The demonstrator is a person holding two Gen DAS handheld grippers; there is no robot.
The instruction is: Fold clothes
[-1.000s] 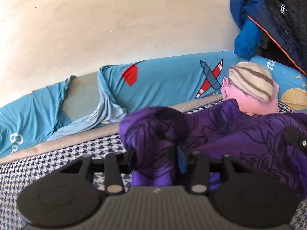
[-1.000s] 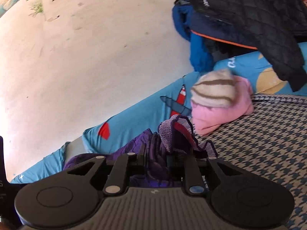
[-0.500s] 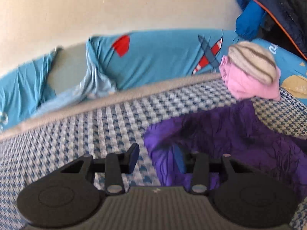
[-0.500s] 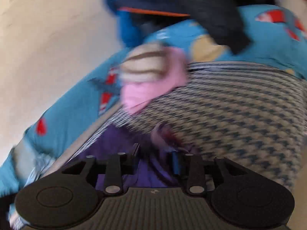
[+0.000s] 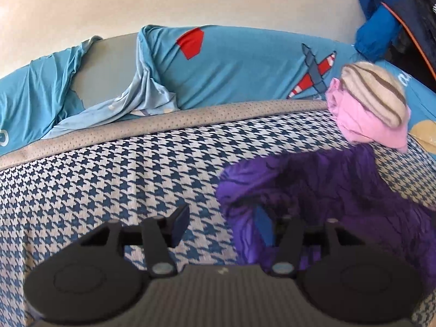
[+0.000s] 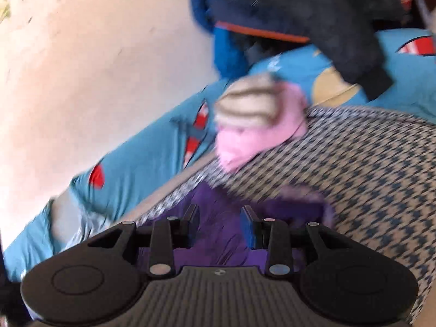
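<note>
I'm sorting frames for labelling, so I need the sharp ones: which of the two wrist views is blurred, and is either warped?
Left wrist view: mostly sharp, the houndstooth cover reads clearly; only the purple garment is soft. Right wrist view: motion-smeared throughout, striped hat and dark jacket streaked. Both show fisheye bending at the edges.

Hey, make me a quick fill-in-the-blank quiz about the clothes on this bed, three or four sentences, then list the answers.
1. The purple garment lies on a cover with a blue and white ______ pattern.
2. The striped knit hat sits on top of a folded ______ garment.
3. The light blue sheet behind is printed with a red and white ______.
4. A dark quilted jacket hangs down ______ the hat.

Answers: houndstooth; pink; airplane; above
</note>
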